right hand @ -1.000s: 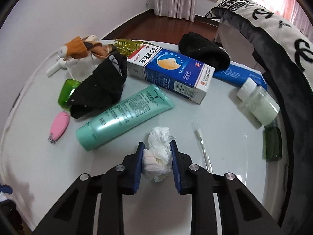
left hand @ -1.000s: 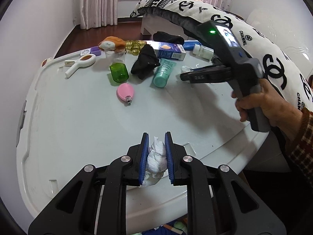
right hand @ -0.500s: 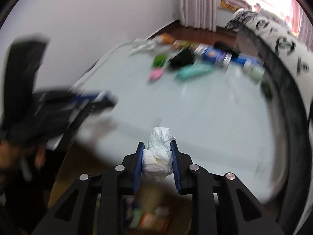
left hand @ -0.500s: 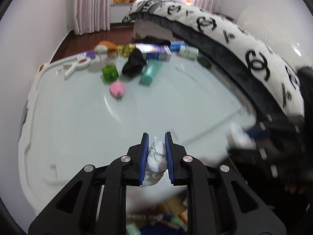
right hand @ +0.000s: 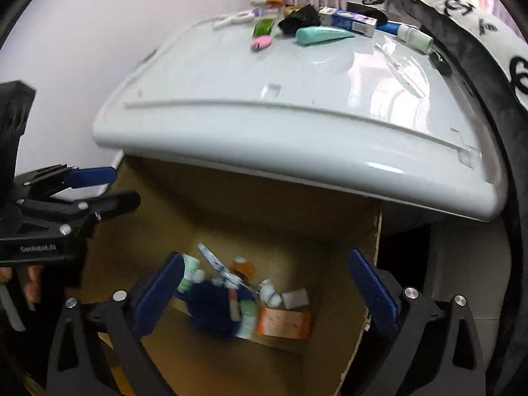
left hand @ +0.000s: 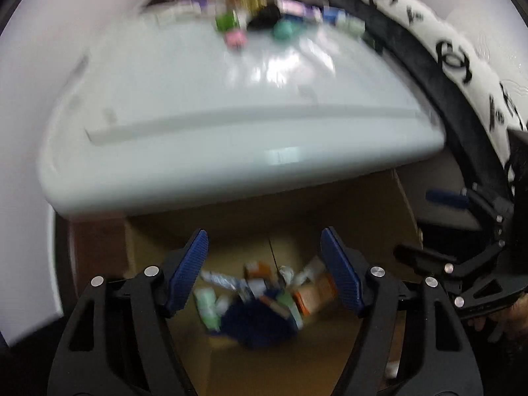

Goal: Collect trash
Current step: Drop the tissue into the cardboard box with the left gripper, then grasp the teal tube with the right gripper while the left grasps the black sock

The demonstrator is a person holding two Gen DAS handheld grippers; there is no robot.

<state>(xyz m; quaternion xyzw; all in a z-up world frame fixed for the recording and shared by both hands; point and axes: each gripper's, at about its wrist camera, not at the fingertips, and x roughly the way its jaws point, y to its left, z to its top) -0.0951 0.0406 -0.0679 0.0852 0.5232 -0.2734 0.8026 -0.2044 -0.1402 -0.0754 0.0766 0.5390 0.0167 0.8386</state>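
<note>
Both grippers hang over an open cardboard box (right hand: 297, 224) below the table's near edge. My left gripper (left hand: 264, 247) has its jaws opening, with nothing between the blue pads. My right gripper (right hand: 267, 264) is opening too, very wide, and is also empty. Each shows in the other's view: the right gripper (left hand: 429, 227) at the right, the left gripper (right hand: 112, 188) at the left, held by a hand. The box (left hand: 297, 217) holds several pieces of trash, among them a white crumpled wad (right hand: 270, 293), tubes, an orange packet and something dark blue.
The white table (right hand: 264, 82) overhangs the box. At its far end lie a green tube (right hand: 320, 34), a pink clipper (right hand: 262, 43), a black sock (right hand: 297, 16), a blue-and-white carton (right hand: 349, 19) and a white bottle (right hand: 415, 38). A black-and-white blanket (right hand: 478, 33) borders the right side.
Both grippers came back from over the table to above the box. Each was shut on a white tissue wad; both have now opened and the wads are gone from the jaws.
</note>
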